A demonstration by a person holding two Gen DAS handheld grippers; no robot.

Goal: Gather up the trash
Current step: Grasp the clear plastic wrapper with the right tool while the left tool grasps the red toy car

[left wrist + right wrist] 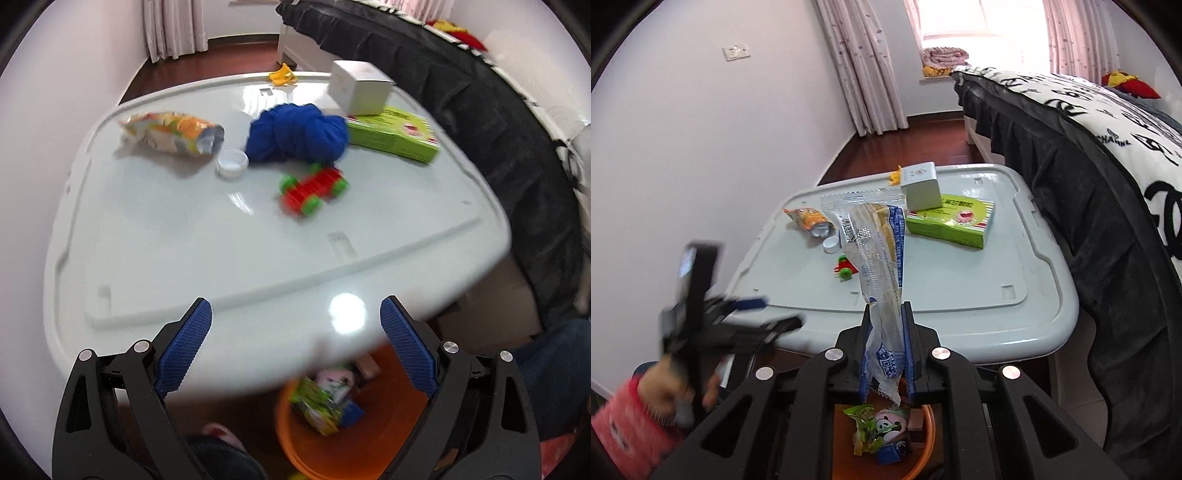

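Clear crinkly plastic is what you have pinched in your right gripper: a long see-through snack wrapper with blue print, clamped near its lower end while most of it stands up tall above the closed jaws. Directly below sits the round orange plastic bin with wrappers already inside, so the drop looks close. Watch that tall free end: if you let go while tilted, I'd expect it to flop over the bin's rim and onto the floor. Your left gripper hangs wide open and empty over the near edge of the pale grey plastic lid-table. The torn orange foil snack bag is still lying there, beside a small white cap; reach carelessly and you could knock the red and green block car.
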